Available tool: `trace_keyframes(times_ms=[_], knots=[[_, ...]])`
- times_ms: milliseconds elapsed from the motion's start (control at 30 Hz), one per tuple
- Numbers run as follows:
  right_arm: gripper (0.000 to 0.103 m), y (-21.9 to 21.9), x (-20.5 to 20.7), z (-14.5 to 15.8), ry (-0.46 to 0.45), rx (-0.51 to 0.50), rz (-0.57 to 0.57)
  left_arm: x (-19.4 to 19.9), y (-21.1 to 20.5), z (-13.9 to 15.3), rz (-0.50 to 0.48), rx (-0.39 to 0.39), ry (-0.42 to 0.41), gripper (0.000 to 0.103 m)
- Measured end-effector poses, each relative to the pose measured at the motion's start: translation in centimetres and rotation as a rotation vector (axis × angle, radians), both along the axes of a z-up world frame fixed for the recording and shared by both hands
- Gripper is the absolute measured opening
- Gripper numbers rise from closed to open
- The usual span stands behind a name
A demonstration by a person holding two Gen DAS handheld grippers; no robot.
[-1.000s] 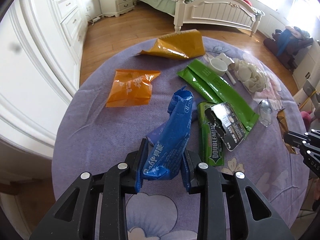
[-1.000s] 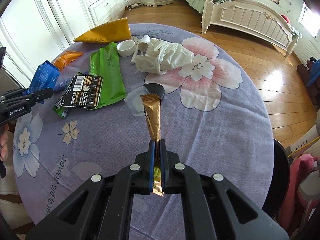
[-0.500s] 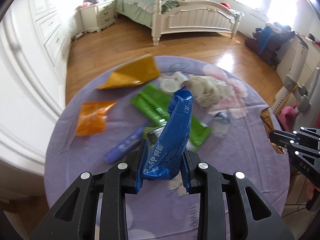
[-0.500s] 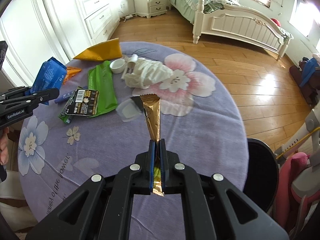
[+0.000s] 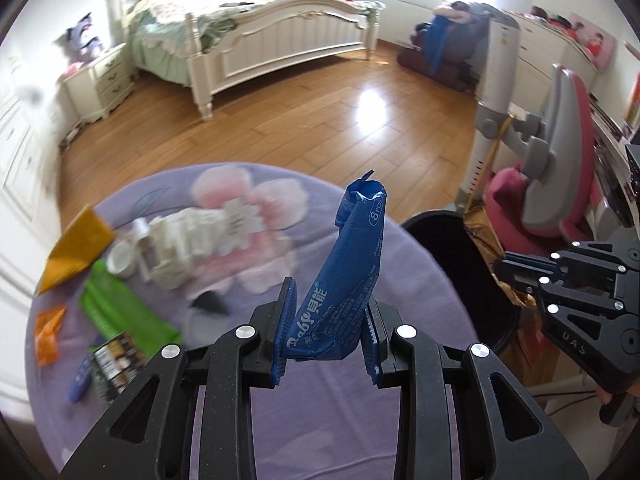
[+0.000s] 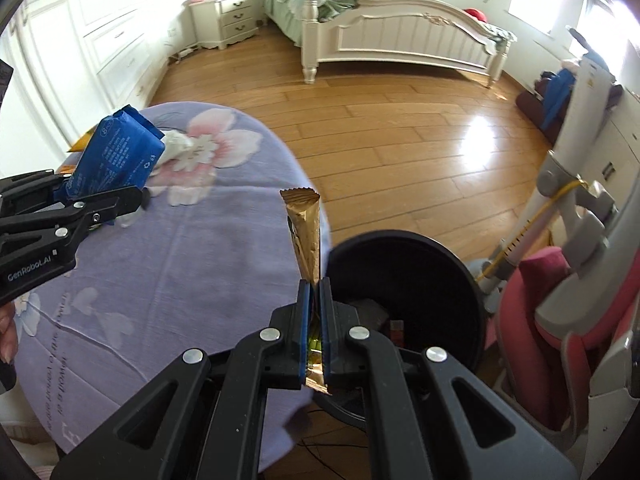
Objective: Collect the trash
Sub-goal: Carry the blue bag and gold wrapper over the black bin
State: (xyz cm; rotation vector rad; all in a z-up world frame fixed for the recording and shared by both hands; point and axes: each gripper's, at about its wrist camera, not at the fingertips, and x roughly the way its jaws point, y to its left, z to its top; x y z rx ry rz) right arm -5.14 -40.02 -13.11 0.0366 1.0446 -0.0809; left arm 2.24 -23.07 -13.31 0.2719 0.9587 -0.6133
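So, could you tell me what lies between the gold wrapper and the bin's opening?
Nothing: in the right wrist view the gold wrapper, clamped in the right gripper, overlaps the bin rim directly.

The round table (image 6: 192, 264) stands in front of the bed (image 6: 400, 36), with the waste bin (image 6: 452, 272) on the floor just beside its right edge. Wrappers (image 5: 128, 312), a small cup (image 5: 120, 258) and crumpled tissue (image 5: 188, 240) lie on the table's left part. A nightstand (image 6: 226, 18) stands left of the bed, a chair (image 6: 560, 320) right of the bin.

Sunlit bedroom, glossy wooden floor (image 6: 400, 136), white bed (image 6: 400, 36), white nightstand (image 6: 224, 20), white wardrobe doors (image 6: 108, 32)
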Motion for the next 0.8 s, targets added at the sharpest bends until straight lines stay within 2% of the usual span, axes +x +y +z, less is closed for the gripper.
trace_keyframes(times_ms=[233,800], knots=[[0.004,-4.4,-1.6,-0.8,0.009,-0.019,-0.079,-1.5,-6.1,-0.6,-0.085,0.015,0.000,0.030],[0.004,-9.0,-2.3,-2.4,0.006,-0.015,-0.156,-3.2,-13.5,-2.3,-0.185,0.044,-0.008,0.030]])
